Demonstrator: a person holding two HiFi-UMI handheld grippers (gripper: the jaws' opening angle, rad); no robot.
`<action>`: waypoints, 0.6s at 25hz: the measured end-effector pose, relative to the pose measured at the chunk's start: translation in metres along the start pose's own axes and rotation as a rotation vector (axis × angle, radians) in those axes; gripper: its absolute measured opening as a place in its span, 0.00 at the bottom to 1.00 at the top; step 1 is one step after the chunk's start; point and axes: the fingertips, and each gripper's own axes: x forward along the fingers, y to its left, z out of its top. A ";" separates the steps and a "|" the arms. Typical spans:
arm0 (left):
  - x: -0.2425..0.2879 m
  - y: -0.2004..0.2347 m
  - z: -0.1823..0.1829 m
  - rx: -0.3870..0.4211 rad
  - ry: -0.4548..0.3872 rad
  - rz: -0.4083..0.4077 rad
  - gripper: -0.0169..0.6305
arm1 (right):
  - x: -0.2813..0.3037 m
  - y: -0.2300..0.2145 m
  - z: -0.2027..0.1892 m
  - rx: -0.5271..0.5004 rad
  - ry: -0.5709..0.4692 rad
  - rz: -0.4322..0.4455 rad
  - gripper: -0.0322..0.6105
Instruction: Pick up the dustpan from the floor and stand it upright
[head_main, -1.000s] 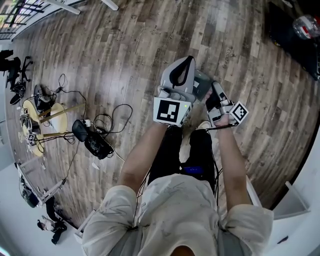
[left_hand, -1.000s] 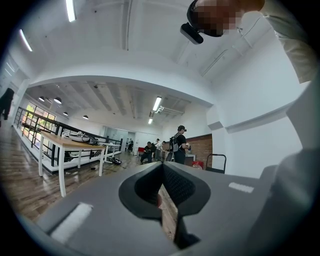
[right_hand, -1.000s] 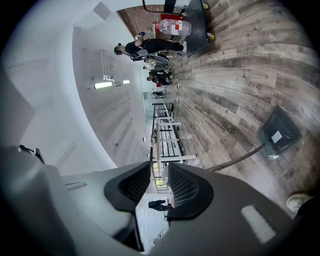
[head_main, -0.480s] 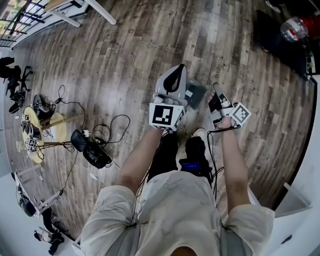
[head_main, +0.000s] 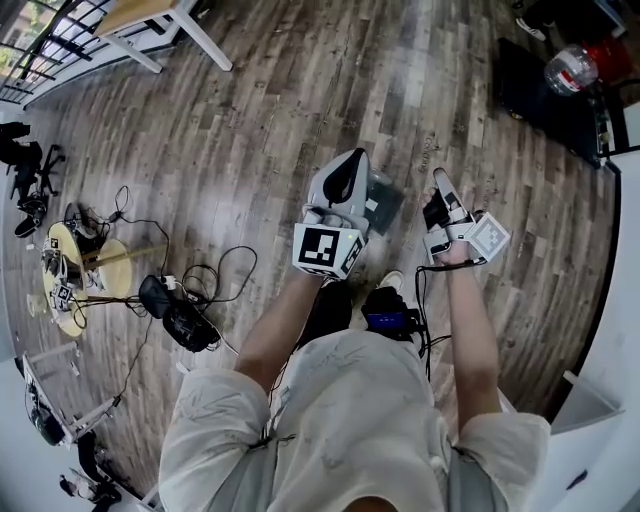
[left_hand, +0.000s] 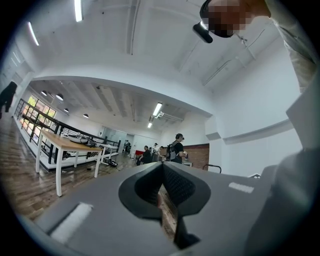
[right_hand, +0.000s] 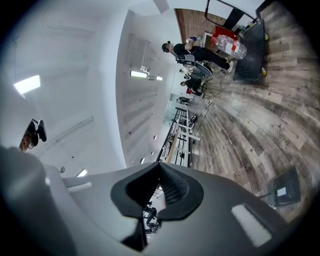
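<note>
1. A person (head_main: 350, 420) in a pale shirt stood with both forearms held out, a gripper in each hand.
2. The left gripper (head_main: 345, 175) had its fingers pressed together, with nothing between them.
3. The right gripper (head_main: 441, 190) had just been closing its fingers, which met tip to tip, empty.
4. The grey dustpan (head_main: 386, 208) rested on the wooden floor (head_main: 250, 130) just past the person's shoes (head_main: 392, 282). From overhead it showed between the two grippers, touched by neither. It appeared to stand on end, though that was hard to confirm.
5. To the person's left, a tangle of black cables (head_main: 215, 250) lay on the boards.
6. Farther off stood a wood-topped counter (head_main: 165, 20) on white legs and, on the opposite side, a black platform cart (head_main: 545, 95) with a clear water bottle (head_main: 568, 68).
</note>
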 end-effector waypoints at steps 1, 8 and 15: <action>-0.004 0.003 0.011 -0.004 0.000 -0.005 0.06 | 0.005 0.016 0.000 -0.017 -0.004 0.003 0.06; -0.008 -0.012 0.061 -0.005 0.013 -0.019 0.06 | 0.006 0.096 0.029 -0.165 -0.015 0.009 0.06; -0.022 -0.011 0.122 0.008 -0.004 -0.024 0.06 | 0.012 0.175 0.036 -0.470 -0.025 -0.068 0.06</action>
